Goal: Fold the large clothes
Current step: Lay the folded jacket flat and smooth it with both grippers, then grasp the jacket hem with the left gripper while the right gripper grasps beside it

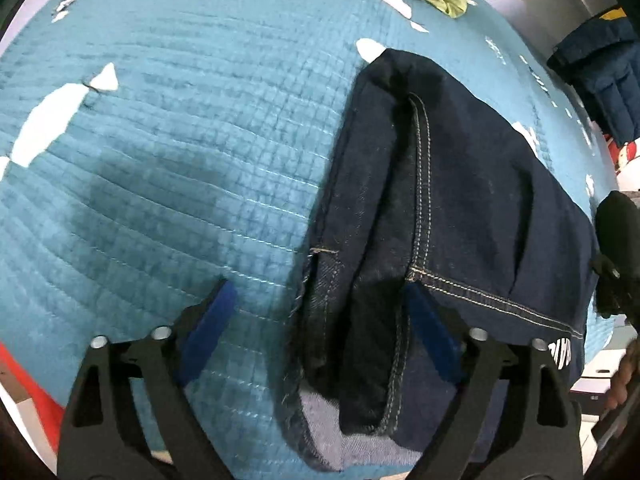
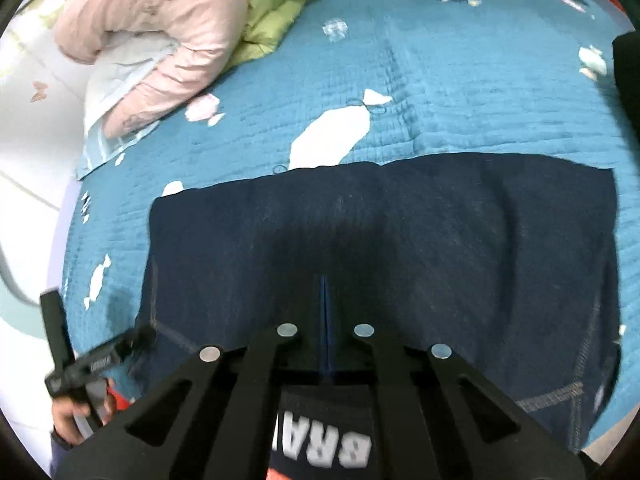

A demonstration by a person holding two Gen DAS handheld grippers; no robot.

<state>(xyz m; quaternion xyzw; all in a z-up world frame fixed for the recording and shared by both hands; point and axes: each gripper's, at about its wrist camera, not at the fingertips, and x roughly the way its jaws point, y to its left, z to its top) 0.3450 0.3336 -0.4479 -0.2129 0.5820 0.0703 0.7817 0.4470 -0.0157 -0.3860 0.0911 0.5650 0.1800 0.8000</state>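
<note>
Dark denim: one pair of jeans point(image 2: 380, 240) lies folded flat on one teal quilt point(image 1: 160, 160). Left gripper point(image 1: 320, 308) is spread wide, one blue pad on the quilt, the other at the jeans' seam, gripping nothing. Right gripper point(image 2: 326, 320) is pressed closed above the jeans; can't tell if fabric is pinched. One pink jacket point(image 2: 160, 28) and one green garment point(image 2: 276, 20) lie at the quilt's far edge.

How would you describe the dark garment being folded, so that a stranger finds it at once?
Start from the teal quilted bedspread with white shapes. The dark navy jeans lie folded flat on its near part, under the right gripper. Unlike the pink and green bedding piled at the far edge, they are denim with pale stitched seams.
</note>
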